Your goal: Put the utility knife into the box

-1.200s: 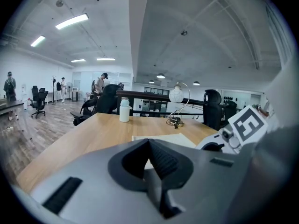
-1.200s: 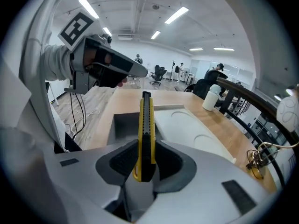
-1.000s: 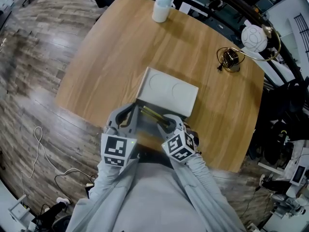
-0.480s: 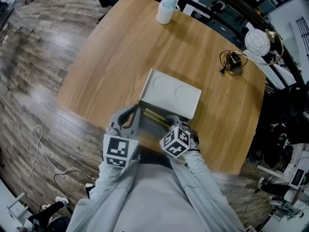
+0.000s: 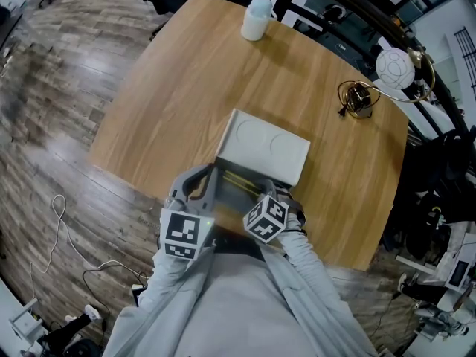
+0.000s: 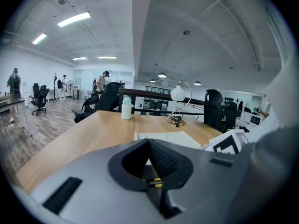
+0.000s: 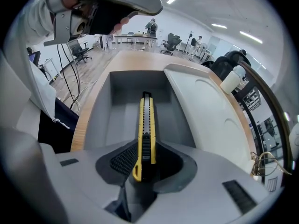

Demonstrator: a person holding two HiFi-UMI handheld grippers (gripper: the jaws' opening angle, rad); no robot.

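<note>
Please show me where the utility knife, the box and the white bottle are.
utility knife [image 7: 146, 120], right gripper view, on its yellow handle.
box [image 7: 117, 111], right gripper view, on its bare grey floor.
white bottle [image 5: 255, 24], head view, on its side.

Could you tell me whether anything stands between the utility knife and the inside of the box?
Nothing visible does. The right gripper holds the utility knife pointing into the open box; the lid is folded back clear of the opening, and the box floor beneath the knife looks bare.
</note>
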